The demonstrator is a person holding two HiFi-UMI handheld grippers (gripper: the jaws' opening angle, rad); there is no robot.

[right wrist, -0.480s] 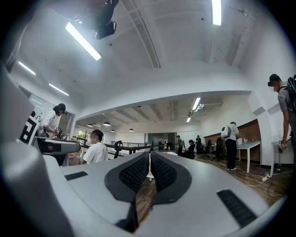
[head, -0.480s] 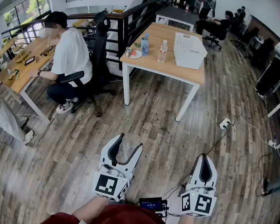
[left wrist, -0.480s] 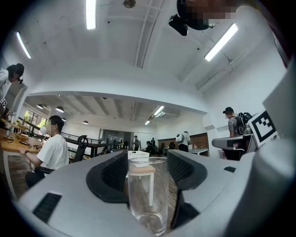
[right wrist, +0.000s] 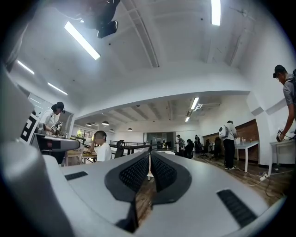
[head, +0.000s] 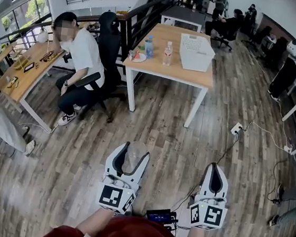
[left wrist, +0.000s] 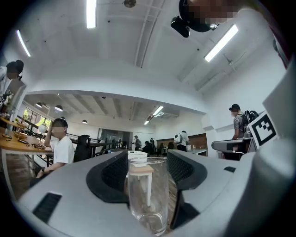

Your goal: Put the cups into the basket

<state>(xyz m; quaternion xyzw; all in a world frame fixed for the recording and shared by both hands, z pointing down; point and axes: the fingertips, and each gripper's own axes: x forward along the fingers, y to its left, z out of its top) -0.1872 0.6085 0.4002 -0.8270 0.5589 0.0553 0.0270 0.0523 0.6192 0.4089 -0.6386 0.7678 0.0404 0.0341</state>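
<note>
Nearest the camera, the left gripper (head: 133, 152) holds a clear glass cup (left wrist: 148, 194) upright, its jaws apparently pressing both sides. The right gripper (head: 214, 168) is closed on nothing. Both are well short of the wooden table (head: 165, 36), where the white basket (head: 197, 60) stands. A seated person (head: 85, 55) is left of that table.

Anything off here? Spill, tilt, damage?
Nothing stands out. The glass cup sits upright and intact in the left hand-held gripper, with no spill. The right hand-held gripper is shut and empty. The basket stands squarely on the far table.
</note>
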